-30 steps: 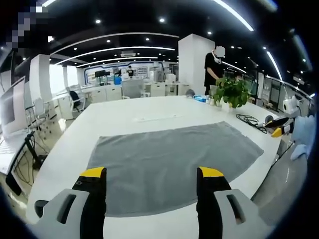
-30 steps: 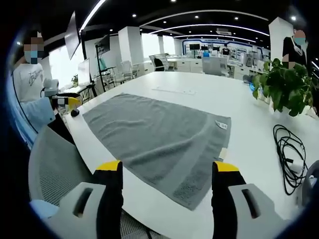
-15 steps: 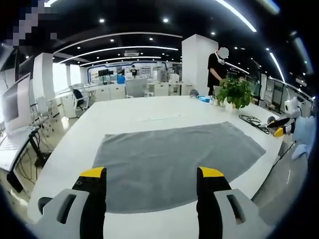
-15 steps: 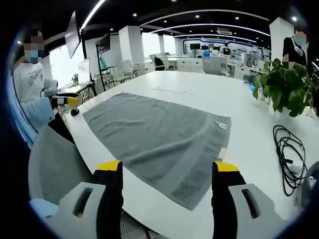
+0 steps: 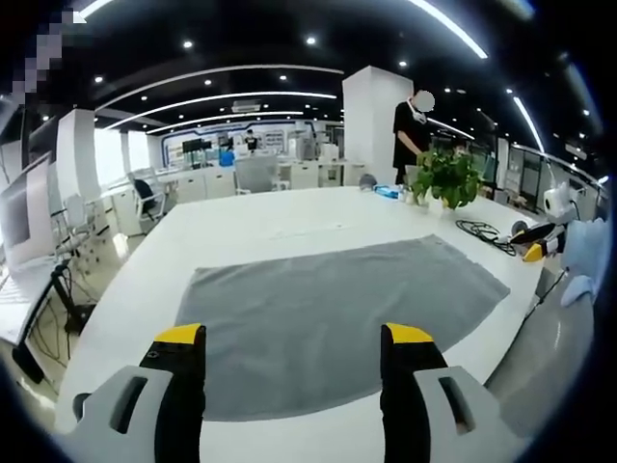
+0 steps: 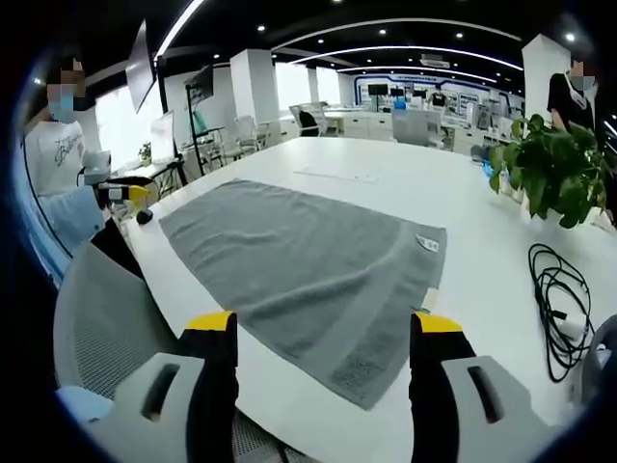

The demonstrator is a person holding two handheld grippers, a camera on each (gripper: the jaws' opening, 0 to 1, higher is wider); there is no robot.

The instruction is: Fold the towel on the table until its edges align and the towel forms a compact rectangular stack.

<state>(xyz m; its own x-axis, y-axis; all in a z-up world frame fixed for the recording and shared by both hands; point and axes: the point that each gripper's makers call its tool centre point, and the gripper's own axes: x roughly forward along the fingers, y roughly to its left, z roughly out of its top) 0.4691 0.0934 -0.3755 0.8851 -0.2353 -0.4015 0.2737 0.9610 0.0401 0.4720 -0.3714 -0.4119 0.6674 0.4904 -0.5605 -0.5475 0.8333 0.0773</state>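
Between the yellow-tipped jaws of the left gripper [image 5: 289,338], spread wide and empty, lies the near long edge of the grey towel [image 5: 337,313], flat and unfolded on the white table [image 5: 251,227]. Compared with a second ago this view has only wobbled slightly, a small sway of the hand; the towel itself lies as it did, with no corner lifted. The right gripper [image 6: 323,333] also stands spread and empty, poised over the towel's short hemmed end [image 6: 381,352], its view nearly unchanged. Across the cloth in that view the other gripper [image 6: 130,196] hovers by the far end, off the table's edge. Further out sit a coiled black cable [image 6: 559,299] and a potted plant [image 6: 549,164], well apart from the towel. Judging from this, folding has not begun: both tools are only lining up at opposite ends, and the first grasp of the corners is yet to come.
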